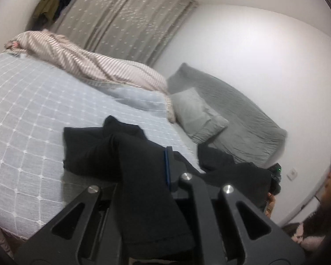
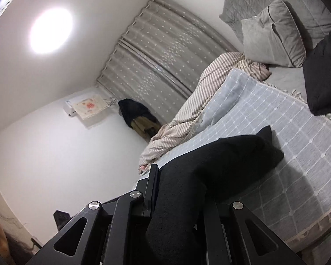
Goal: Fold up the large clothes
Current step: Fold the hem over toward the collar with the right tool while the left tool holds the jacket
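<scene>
- Left wrist view: we hold the left gripper clamped on a fold of the black garment, which drapes over the jaws and runs back toward the lens; one blue-edged finger shows at the cloth's 3 o'clock side.
- The rest of the garment lies on the pale blue grid-patterned bedspread, from centre toward 9 o'clock.
- A striped duvet sits at 11 o'clock, a grey pillow at 2 o'clock, and a dotted curtain at 12 o'clock.
- Another dark cloth lies at 3 o'clock; blur keeps us from saying whether it belongs to the same garment.
- Right wrist view: the right gripper is closed on the black garment, which rises from 6 o'clock between the fingers and ends on the bedspread toward 3 o'clock.
- A ceiling lamp glows at 10 o'clock; a wall air conditioner hangs at 9 o'clock.
</scene>
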`<state>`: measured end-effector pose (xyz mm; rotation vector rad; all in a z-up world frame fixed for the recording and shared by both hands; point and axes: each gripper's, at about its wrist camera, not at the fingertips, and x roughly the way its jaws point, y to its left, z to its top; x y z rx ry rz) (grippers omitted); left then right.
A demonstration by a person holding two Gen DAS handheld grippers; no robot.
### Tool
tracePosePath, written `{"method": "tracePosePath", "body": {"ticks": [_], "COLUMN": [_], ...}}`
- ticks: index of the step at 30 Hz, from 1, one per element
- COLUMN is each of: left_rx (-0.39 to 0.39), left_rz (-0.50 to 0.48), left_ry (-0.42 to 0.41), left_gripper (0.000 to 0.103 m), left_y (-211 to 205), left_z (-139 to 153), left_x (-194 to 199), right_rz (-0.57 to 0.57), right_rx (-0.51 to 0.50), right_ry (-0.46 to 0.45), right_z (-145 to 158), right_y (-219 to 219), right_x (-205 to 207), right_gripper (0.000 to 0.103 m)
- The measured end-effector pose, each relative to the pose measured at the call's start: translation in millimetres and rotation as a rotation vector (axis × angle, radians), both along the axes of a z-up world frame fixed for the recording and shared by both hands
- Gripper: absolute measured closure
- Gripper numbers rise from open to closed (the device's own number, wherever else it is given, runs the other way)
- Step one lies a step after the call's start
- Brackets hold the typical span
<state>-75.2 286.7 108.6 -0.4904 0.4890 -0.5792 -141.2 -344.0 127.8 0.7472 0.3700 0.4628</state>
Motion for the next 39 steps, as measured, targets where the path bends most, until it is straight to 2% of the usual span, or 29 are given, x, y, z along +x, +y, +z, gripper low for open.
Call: {"method": "tracePosePath", "body": {"ticks": [4, 11, 13, 16, 18, 22, 26, 29, 31, 33, 35, 36, 39], "left_rx": [0.016, 0.054, 0.091, 0.159, 0.196, 0.265, 0.181, 0.117, 0.125, 0.164, 0.188, 0.199, 0.274], "left_rz": [0.045, 0.141, 0.186, 0.218, 0.224, 0.26, 0.264, 0.253, 0.252, 0.259, 0.252, 0.241, 0.195], "left_ry": [0.07, 0.165, 0.201, 0.248, 0.281, 0.34, 0.426, 0.435, 0.436, 0.433, 0.399, 0.382, 0.345], "left_gripper": [0.094, 0.094, 0.093, 0.093, 0.093, 0.093, 0.091, 0.091, 0.083, 0.05, 0.029, 0.028, 0.026], "left_y": [0, -3, -10, -27, -36, -44, -30, -22, -22, -23, -23, -24, -28], "left_z": [-20, -48, -64, -94, -113, -159, -201, -210, -205, -194, -177, -171, -150], "left_x": [48, 180, 220, 269, 290, 330, 347, 344, 340, 333, 320, 317, 296], "right_rz": [-0.024, -0.096, -0.101, -0.151, -0.174, -0.227, -0.251, -0.241, -0.239, -0.243, -0.209, -0.191, -0.187], "right_rx": [-0.02, -0.02, -0.004, -0.06, -0.096, -0.146, -0.19, -0.238, -0.284, -0.326, -0.332, -0.339, -0.416], "right_ry": [0.07, 0.166, 0.223, 0.326, 0.412, 0.521, 0.582, 0.589, 0.579, 0.583, 0.576, 0.564, 0.523], "right_z": [-12, -39, -55, -82, -106, -151, -184, -193, -189, -181, -171, -166, -144], "right_y": [-1, -9, -9, -1, 5, 8, 6, 9, 12, 13, 13, 13, 15], "right_x": [37, 156, 196, 249, 283, 322, 337, 341, 338, 330, 319, 313, 294], "right_gripper": [0.09, 0.09, 0.09, 0.09, 0.09, 0.089, 0.087, 0.083, 0.078, 0.064, 0.049, 0.044, 0.039]}}
